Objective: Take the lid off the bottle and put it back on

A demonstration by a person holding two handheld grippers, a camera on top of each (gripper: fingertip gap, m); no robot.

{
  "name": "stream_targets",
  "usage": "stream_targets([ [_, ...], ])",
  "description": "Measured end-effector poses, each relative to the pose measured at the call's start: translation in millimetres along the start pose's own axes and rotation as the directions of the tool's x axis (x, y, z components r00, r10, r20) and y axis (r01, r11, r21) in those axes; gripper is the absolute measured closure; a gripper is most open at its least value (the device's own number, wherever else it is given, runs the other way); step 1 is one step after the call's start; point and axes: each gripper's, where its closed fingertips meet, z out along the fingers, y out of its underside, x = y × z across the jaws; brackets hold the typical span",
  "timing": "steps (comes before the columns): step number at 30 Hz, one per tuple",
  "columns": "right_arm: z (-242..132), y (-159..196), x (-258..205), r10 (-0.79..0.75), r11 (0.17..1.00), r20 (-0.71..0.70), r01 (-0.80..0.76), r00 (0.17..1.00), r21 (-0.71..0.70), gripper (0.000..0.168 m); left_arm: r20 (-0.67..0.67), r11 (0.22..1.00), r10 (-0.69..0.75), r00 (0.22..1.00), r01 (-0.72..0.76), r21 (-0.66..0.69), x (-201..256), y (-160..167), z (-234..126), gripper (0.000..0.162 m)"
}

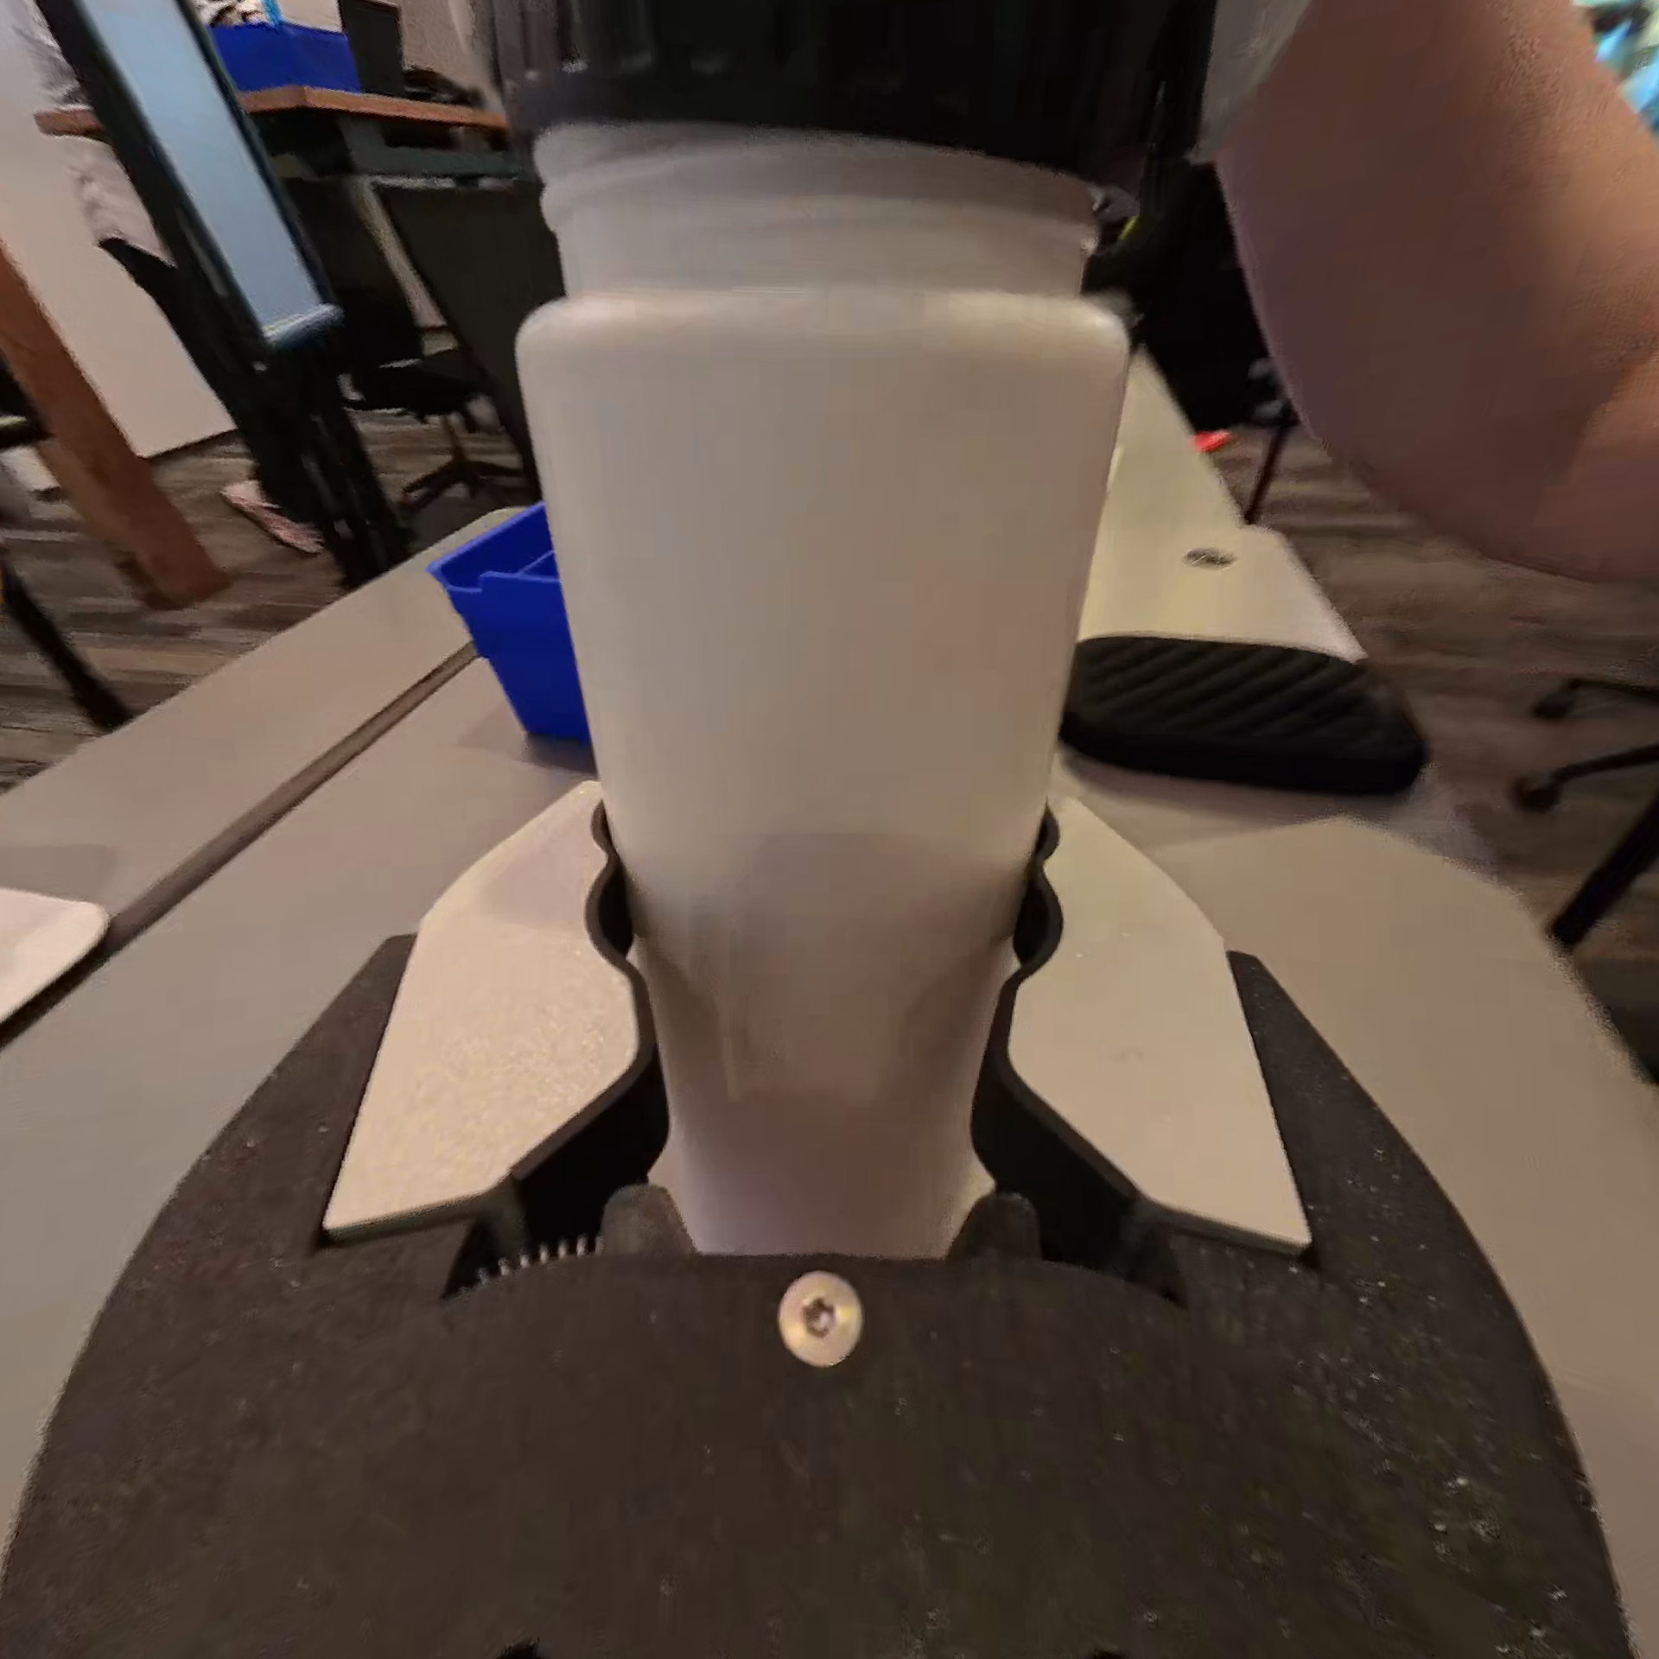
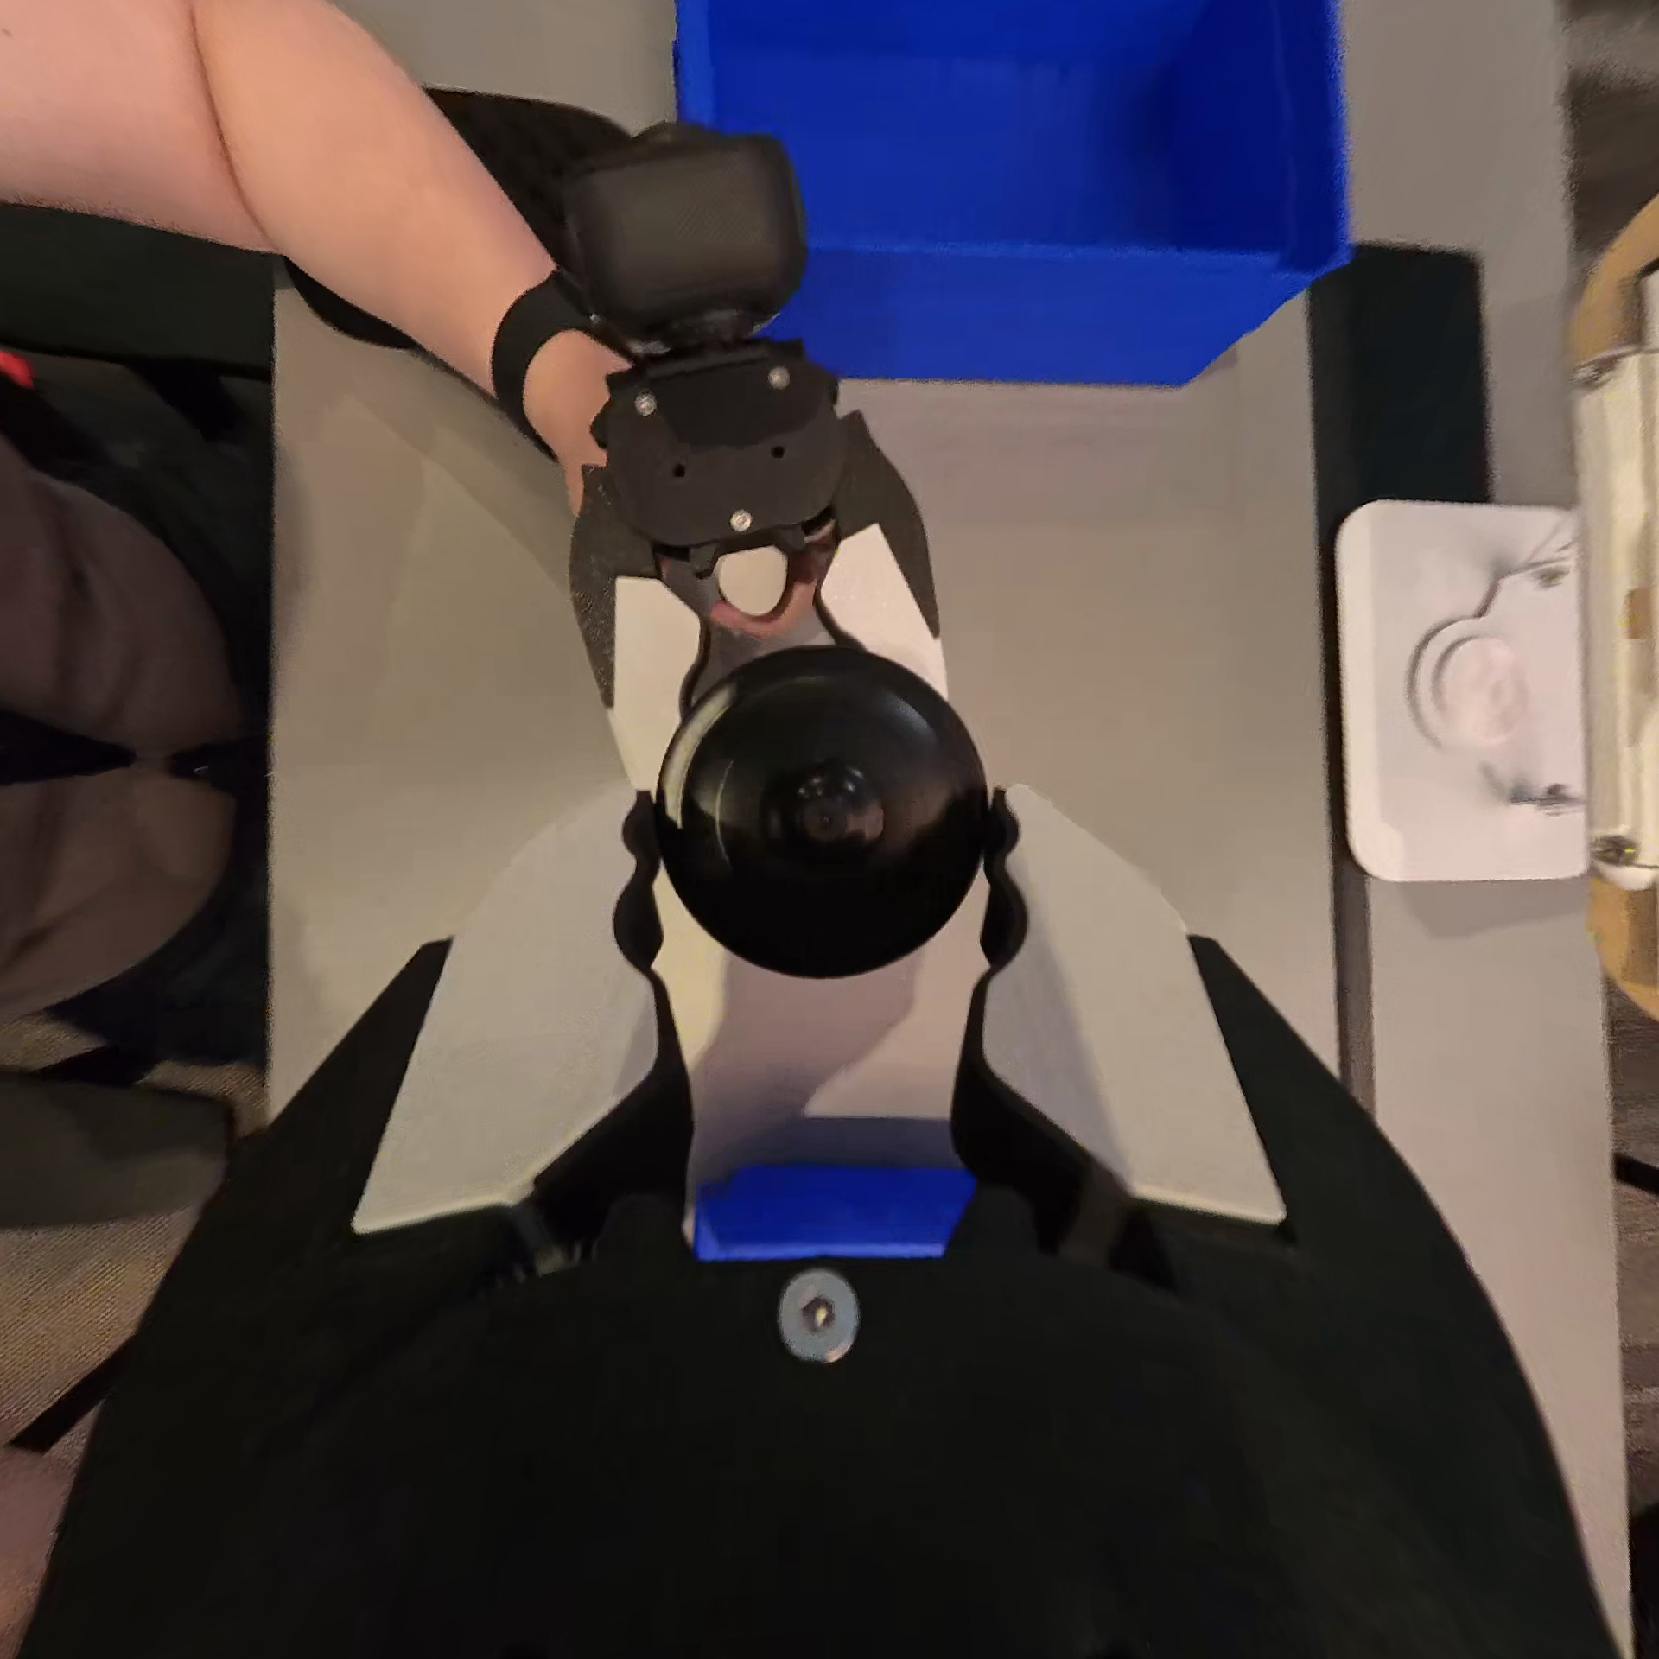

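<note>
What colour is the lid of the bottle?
Black; the lid shows best in the right wrist view.

Each gripper has a black, grainy, rounded body with one silver hex screw at its centre and two pale grey fingers edged with wavy black pads. The left gripper [image 2: 772, 709] carries a black camera block on top and small silver screws. A black strap [image 2: 530, 346] wraps the wrist.

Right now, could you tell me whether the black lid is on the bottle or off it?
On. The black lid sits on the white bottle's neck, with threads showing below it; whether it is screwed tight, I cannot tell.
</note>
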Motion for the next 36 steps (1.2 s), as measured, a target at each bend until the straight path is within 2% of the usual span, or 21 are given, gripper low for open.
stream_targets([
  [5, -21, -44, -10, 0.019, 0.996, 0.127, -0.008, 0.992, -0.092, 0.096, -0.128, 0.989, -0.049, 0.991, 0.066, 0.135, 15, -42, -20, 0.077],
  [7, -30, -62, -14, 0.020, 0.993, 0.130, -0.005, 0.991, -0.117, 0.096, -0.201, 0.979, -0.064, 0.978, 0.100, 0.179, 23, -61, -31, 0.077],
  [11, -44, -97, -20, 0.044, 0.988, 0.117, -0.025, 0.992, -0.155, 0.096, -0.234, 0.969, -0.046, 0.971, 0.100, 0.226, 25, -90, -53, 0.077],
  [15, -51, -126, -38, 0.008, 0.989, 0.193, 0.021, 0.981, -0.147, 0.096, -0.430, 0.956, -0.020, 0.903, 0.143, 0.256, 48, -112, -79, 0.077],
  [18, -48, -137, -38, 0.038, 0.990, 0.196, -0.010, 0.980, -0.143, 0.096, -0.494, 0.953, -0.011, 0.870, 0.159, 0.259, 52, -116, -91, 0.077],
  [23, -42, -133, -10, 0.182, 0.972, 0.060, -0.171, 0.981, -0.161, 0.096, -0.335, 0.963, -0.056, 0.940, 0.140, 0.232, 20, -110, -87, 0.077],
  [29, -34, -125, 15, 0.294, 0.950, -0.050, -0.298, 0.954, -0.097, 0.096, -0.190, 0.966, -0.110, 0.976, 0.150, 0.209, -5, -101, -79, 0.077],
  [33, -23, -100, 29, 0.324, 0.939, -0.101, -0.333, 0.940, -0.084, 0.096, 0.018, 0.977, -0.102, 0.995, 0.096, 0.188, -28, -80, -62, 0.077],
  [36, -9, -77, 36, 0.339, 0.937, -0.107, -0.346, 0.935, -0.055, 0.096, 0.071, 0.977, -0.111, 0.991, 0.096, 0.192, -34, -58, -46, 0.077],
])
